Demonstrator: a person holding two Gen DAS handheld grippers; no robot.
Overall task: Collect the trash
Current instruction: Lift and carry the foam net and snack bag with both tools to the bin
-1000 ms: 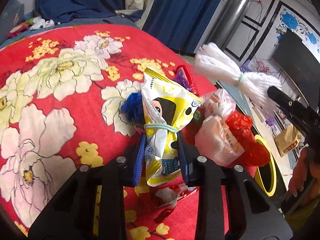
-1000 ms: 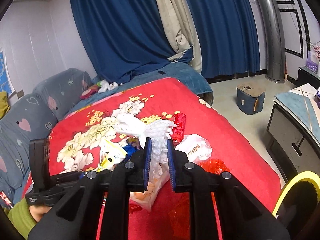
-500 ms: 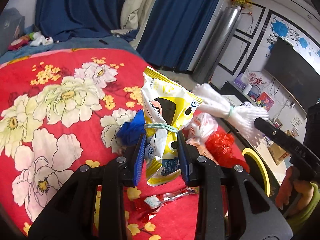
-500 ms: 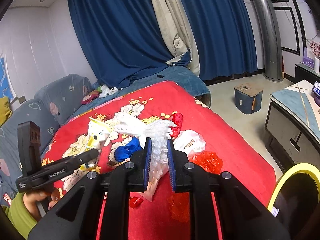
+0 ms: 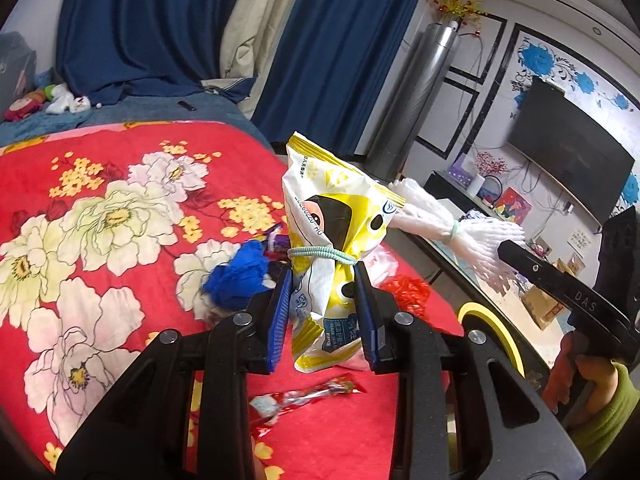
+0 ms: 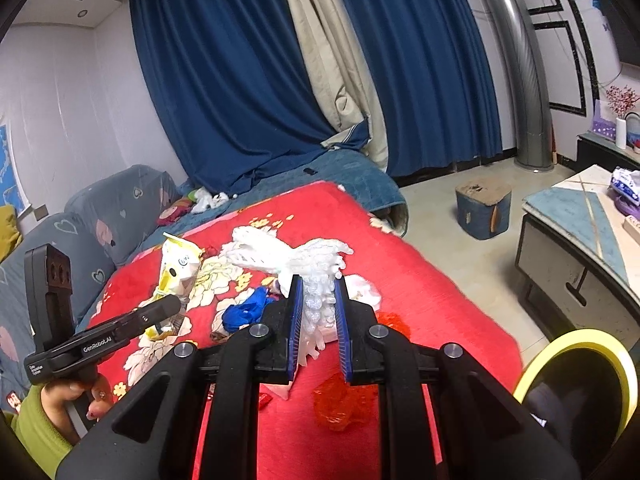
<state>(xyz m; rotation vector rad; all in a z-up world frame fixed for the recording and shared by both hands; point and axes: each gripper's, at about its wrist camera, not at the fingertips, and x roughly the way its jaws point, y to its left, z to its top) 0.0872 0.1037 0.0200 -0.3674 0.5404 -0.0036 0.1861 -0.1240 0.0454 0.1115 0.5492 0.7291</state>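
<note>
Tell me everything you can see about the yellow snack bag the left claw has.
The snack bag is a crinkled yellow and white foil packet with a black and pink cartoon figure and small print. A pale green band cinches its middle. It stands upright, top edge flared, held clear above the red floral blanket. The left claw is shut on its lower half, blue pads pressing both sides. Behind it is the white foam net.

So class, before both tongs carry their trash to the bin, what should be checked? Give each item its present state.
1. Left tongs grip the snack bag: ok.
2. Right tongs grip the foam net: ok.
3. Both pieces lifted off the blanket: ok.
4. Bin open: ok.
5. Blanket free of trash: not ok, blue wad and red wrapper remain.
6. Room left in bin: cannot tell.
</note>
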